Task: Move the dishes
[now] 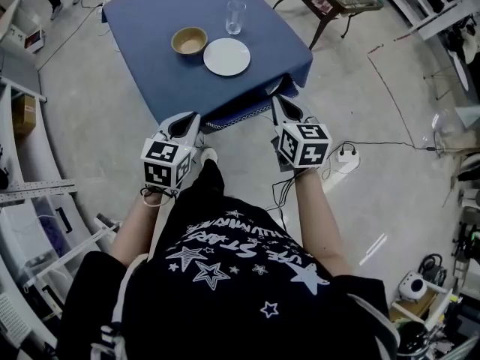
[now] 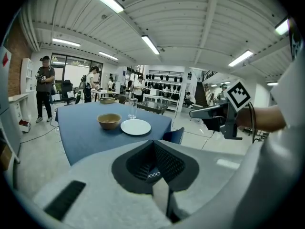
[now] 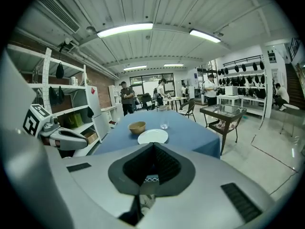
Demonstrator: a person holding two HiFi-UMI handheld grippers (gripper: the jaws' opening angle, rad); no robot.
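Black T-shirt with white stars (image 1: 240, 276) covers the person at the bottom of the head view. Ahead of it, the left gripper (image 1: 189, 122) and the right gripper (image 1: 281, 107) both have their fingers pressed together, empty. Well apart beyond the fingers stands the blue-covered desk (image 1: 150, 73). On it, ahead and between both fingers, lies the round white plate (image 1: 226, 56), with the brown bowl (image 1: 189, 41) just beside it toward the left fingers, and the clear drinking glass (image 1: 235, 16) farthest.
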